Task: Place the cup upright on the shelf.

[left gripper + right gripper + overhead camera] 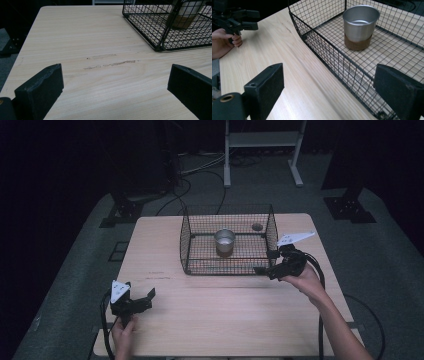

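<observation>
hovering right gripper (268, 262) beside basket (186, 240), cup (225, 241) top cropped

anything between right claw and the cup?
Yes: the wire basket's near mesh wall. In the right gripper view it crosses between the open right claw and the metal cup, which stands upright inside the basket.

The pale wooden table (220, 310) looks matt, smoothly grained, scuffed near its nine o'clock side. The black wire-mesh basket (322, 50) is thin coated metal. The brushed silver metal cup (360, 26) wears a brown cork-like band.
</observation>
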Demonstrator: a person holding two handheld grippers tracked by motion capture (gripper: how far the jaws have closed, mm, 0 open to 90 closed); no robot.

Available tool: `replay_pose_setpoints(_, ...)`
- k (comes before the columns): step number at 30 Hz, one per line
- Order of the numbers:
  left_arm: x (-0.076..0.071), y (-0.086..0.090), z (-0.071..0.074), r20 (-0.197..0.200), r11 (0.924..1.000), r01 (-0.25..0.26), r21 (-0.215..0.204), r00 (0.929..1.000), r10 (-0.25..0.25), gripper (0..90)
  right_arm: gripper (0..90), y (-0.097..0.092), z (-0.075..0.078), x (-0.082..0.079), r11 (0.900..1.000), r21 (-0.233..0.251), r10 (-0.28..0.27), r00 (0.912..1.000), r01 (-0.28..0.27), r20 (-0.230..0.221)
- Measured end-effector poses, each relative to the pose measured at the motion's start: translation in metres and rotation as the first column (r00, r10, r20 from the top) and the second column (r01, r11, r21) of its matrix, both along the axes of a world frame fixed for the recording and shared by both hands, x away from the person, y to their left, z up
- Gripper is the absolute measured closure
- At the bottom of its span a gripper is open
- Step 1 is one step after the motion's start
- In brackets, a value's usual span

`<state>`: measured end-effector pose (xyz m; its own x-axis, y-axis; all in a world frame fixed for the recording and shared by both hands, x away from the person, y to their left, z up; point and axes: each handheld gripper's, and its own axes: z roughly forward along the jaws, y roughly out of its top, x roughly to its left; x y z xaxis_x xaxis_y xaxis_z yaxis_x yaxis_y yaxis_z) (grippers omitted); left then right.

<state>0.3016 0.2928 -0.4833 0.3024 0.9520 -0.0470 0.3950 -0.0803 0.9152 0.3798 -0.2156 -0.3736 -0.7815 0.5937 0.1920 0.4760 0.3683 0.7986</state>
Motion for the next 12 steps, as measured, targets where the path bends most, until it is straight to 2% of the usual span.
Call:
replay_pose_setpoints(4,0.0,0.0,0.0,-0.002,1.0,-0.001,0.002,1.0,0.001,0.0,9.2,-0.008,-0.005,-0.006,0.9999,0.01,-0.007,0.9999,0.007,-0.011)
replay_pose_setpoints(12,0.0,0.0,0.0,-0.001,1.0,-0.002,0.0,1.0,0.002,0.0,9.2,-0.018,-0.014,-0.023,0.9997,0.012,-0.021,0.9998,0.021,0.005)
